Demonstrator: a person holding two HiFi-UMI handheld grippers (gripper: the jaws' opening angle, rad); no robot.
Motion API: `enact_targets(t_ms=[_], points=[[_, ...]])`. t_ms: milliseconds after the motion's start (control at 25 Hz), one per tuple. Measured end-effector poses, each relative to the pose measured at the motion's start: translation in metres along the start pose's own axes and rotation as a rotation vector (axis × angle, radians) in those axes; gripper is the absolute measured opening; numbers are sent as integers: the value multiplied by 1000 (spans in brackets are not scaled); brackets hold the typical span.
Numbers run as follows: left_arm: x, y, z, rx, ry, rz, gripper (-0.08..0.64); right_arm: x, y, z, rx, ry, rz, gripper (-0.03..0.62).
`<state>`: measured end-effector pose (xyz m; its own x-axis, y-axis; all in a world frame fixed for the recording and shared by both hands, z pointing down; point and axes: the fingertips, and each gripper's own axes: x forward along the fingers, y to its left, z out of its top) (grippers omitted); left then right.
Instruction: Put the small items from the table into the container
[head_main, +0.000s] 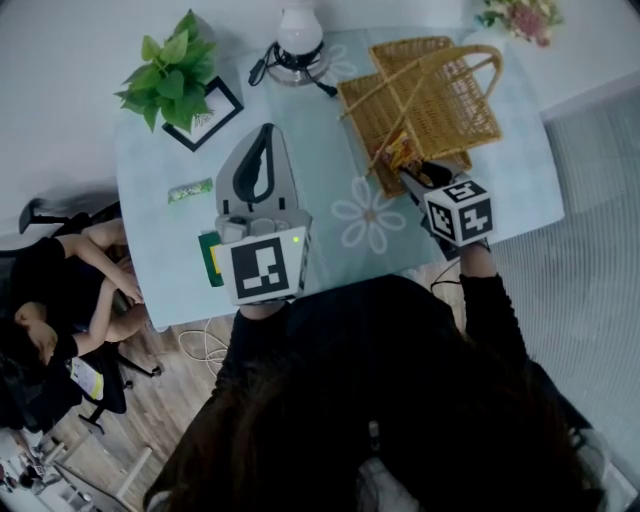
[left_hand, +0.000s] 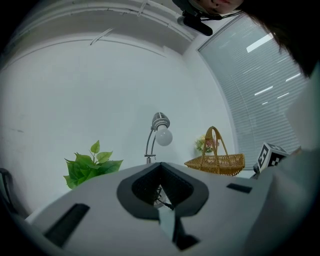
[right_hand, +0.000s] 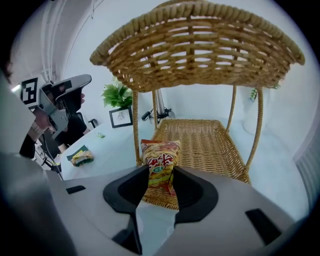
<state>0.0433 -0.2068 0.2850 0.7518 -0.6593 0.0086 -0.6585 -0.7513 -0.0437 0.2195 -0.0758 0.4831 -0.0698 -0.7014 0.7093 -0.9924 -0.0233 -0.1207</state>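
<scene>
In the right gripper view's lower centre, the right gripper (right_hand: 161, 174) is clenched on an orange and red snack packet (right_hand: 160, 156). The packet stands upright between the dark pads, its lower end down in the jaws' recess. Its top rises just at the near rim of the tan wicker basket (right_hand: 200, 145), whose broad woven handle (right_hand: 195, 30) arches across the top of the frame. Beyond the packet lies the basket's woven floor.

At that view's left edge, a green and yellow packet (right_hand: 82, 156) lies on the pale blue-green table (right_hand: 115, 150). A small green packet (right_hand: 101, 135) lies farther back.

In the head view's middle left, the left gripper (head_main: 263, 135) hangs over the table's near edge, well apart from the basket. Its jaws are drawn together with nothing between them.

At the table's far side stand a green leafy plant (head_main: 170, 75), a black-framed picture (head_main: 205, 118) and a white-bulbed lamp (head_main: 298, 35).
</scene>
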Motion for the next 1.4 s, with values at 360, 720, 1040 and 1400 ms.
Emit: enact_targets(t_ms=[360,720,1040,1400], points=[[3,-4,2,1,-3,-9,2,1,7,-1,-11,6,23,238],[2,-7,4,-2,-6,-13,2,-28,17,20,13,-78,47,265],[-6,-2,2,-8,0,5,2,-40,59,46,-57,-125,136,246],[-17,6,4,-1,-5,38,2,-42,96,93,-77,-284,197,40]])
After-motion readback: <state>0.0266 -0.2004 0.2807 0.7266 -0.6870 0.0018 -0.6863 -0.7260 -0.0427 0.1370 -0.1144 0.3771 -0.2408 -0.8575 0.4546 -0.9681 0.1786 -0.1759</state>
